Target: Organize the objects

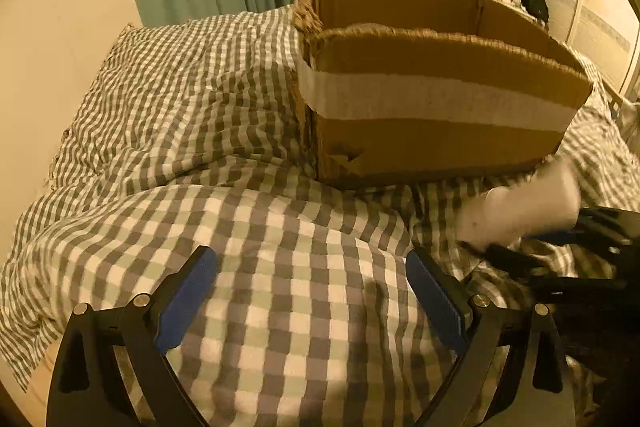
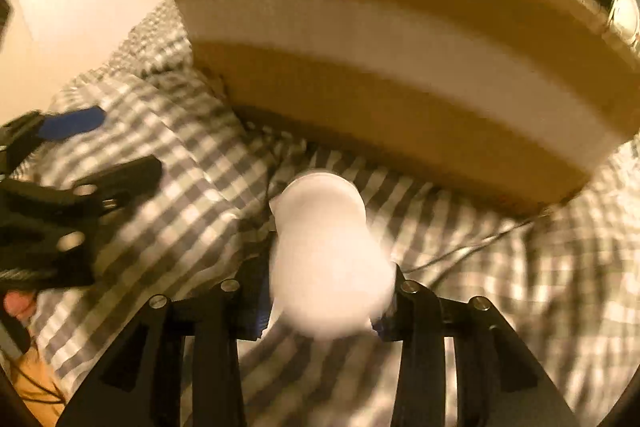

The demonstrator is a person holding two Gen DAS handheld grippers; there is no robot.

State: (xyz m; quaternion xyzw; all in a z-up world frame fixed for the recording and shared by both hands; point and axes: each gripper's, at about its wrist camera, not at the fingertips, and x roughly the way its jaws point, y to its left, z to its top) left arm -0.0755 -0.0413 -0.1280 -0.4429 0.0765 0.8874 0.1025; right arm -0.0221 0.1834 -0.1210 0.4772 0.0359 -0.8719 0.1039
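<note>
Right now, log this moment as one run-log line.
left gripper: open, empty | right gripper: shut on white bottle | cardboard box: on checked bedcover, ahead

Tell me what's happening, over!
Left gripper open, empty over checked bedding. Right gripper shut on blurry white plastic bottle. Brown cardboard box just ahead, path clear.

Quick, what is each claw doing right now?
Left claw: open, holding nothing.
Right claw: closed on a white bottle.
</note>
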